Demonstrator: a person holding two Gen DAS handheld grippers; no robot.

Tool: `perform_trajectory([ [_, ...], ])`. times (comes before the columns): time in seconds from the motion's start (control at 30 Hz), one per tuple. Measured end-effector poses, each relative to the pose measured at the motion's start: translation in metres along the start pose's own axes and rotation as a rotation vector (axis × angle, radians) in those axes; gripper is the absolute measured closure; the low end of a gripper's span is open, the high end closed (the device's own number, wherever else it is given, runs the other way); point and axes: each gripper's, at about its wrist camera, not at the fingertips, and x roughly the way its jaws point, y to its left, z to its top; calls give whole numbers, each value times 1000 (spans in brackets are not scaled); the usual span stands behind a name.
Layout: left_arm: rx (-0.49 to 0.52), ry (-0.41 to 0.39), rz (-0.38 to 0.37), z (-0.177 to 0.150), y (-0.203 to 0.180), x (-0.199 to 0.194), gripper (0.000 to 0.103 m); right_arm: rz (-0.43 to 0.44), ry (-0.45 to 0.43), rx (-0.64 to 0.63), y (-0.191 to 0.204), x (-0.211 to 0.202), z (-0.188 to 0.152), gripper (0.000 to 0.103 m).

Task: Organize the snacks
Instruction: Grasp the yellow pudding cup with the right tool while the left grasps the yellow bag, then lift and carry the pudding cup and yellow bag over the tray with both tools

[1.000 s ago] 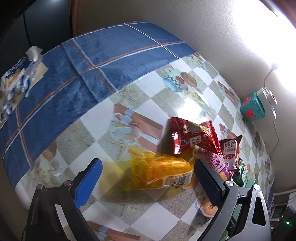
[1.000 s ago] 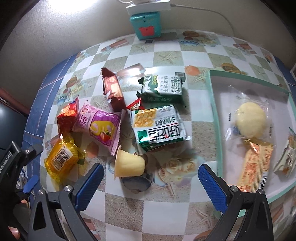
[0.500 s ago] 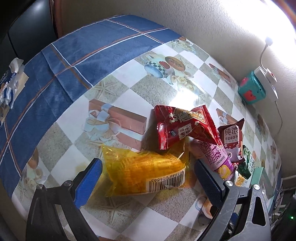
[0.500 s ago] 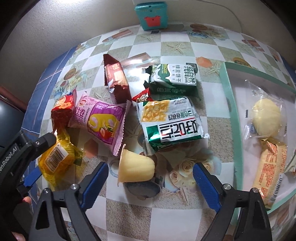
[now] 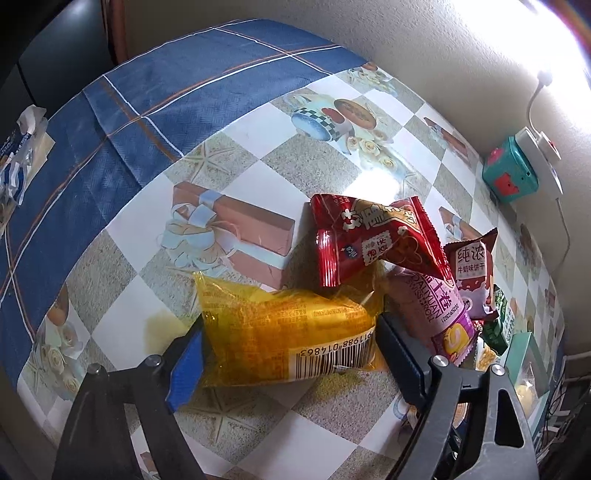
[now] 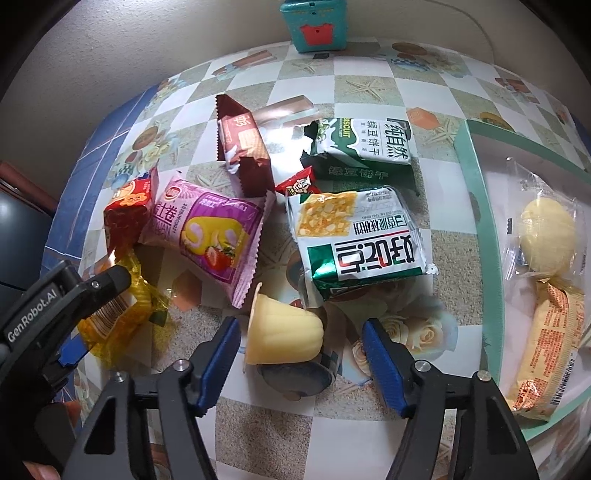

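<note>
My left gripper (image 5: 291,354) is open, with a finger on each side of a yellow snack packet (image 5: 291,336) that lies on the table; the packet and gripper also show in the right wrist view (image 6: 114,321). My right gripper (image 6: 301,354) is open around a pale yellow jelly cup (image 6: 284,339) lying on its side. A red packet (image 5: 369,236), a pink Swiss-roll packet (image 6: 207,229), a maroon biscuit packet (image 6: 243,147), a green biscuit packet (image 6: 362,151) and a green-white packet (image 6: 354,240) lie in a loose pile.
A teal-rimmed tray (image 6: 476,229) at the right holds a round yellow cake (image 6: 546,232) and an orange-printed bun packet (image 6: 550,347). A teal box (image 6: 314,22) stands at the wall. Blue cloth (image 5: 147,96) covers the table's far left.
Both grippers moved forward and down and narrowed. The left fingers now flank the yellow packet; the right fingers now flank the jelly cup.
</note>
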Motion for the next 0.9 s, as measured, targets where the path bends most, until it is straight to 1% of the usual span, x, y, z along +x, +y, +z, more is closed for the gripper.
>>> perform_trajectory([
  [0.2,-10,2,-3,-2,2,-5,18,32,2,-18,2,-1,-2,60],
  [0.33,-24,2,-13,-3,4,-7,20,39,7,-21,3,0,-2,61],
  [0.57,-5,-3,-25,-3,-2,-17,22,51,16,-17,-5,-7,-1,61],
  [0.8,-2,-23,-50,-4,-12,-34,22,71,-1,-19,-11,-26,-1,61],
  [0.9,-6,-39,-69,-4,-15,-44,22,98,-15,-11,-14,-38,1,61],
])
